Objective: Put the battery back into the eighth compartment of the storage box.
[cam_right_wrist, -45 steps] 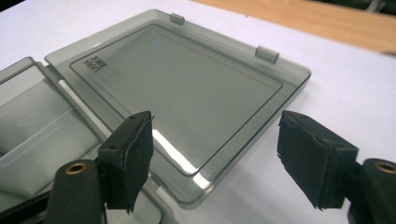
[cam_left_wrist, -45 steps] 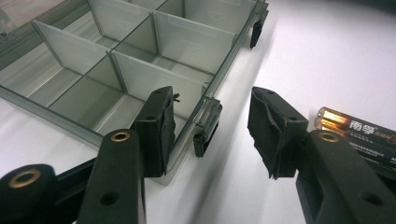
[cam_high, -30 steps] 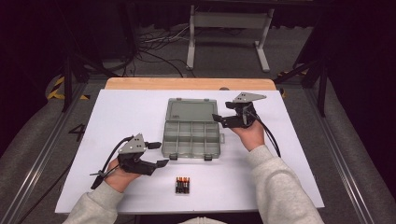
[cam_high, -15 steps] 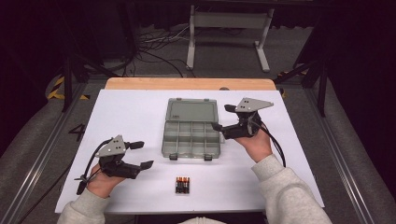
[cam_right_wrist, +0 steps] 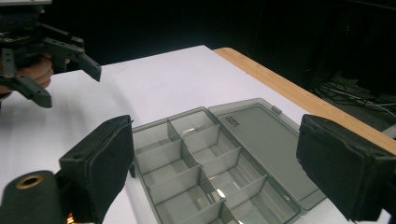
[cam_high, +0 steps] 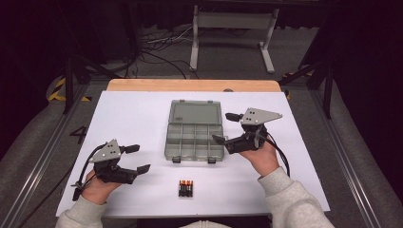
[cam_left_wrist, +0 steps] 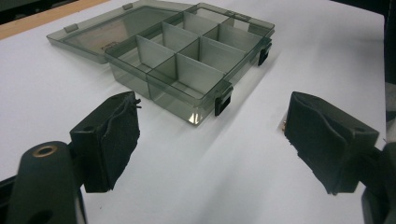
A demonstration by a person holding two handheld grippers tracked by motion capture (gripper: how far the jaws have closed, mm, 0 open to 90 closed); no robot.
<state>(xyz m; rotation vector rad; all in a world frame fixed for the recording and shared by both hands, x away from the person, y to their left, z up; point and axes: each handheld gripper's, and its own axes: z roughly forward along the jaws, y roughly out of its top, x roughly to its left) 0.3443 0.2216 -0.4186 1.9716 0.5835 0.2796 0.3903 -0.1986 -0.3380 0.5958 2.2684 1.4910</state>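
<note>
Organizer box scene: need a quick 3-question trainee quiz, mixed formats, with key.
1. True or false: the organizer box lies open, its lid flat on the table.
2. The batteries lie: A) in a compartment B) on the table nearer the person than the box C) between the right gripper fingers.
3. Fill in: the left gripper is ____, with nothing between its fingers.

Key: 1 true; 2 B; 3 open

smoky grey box [cam_high: 195,130], black-orange batteries [cam_high: 186,188]
</note>
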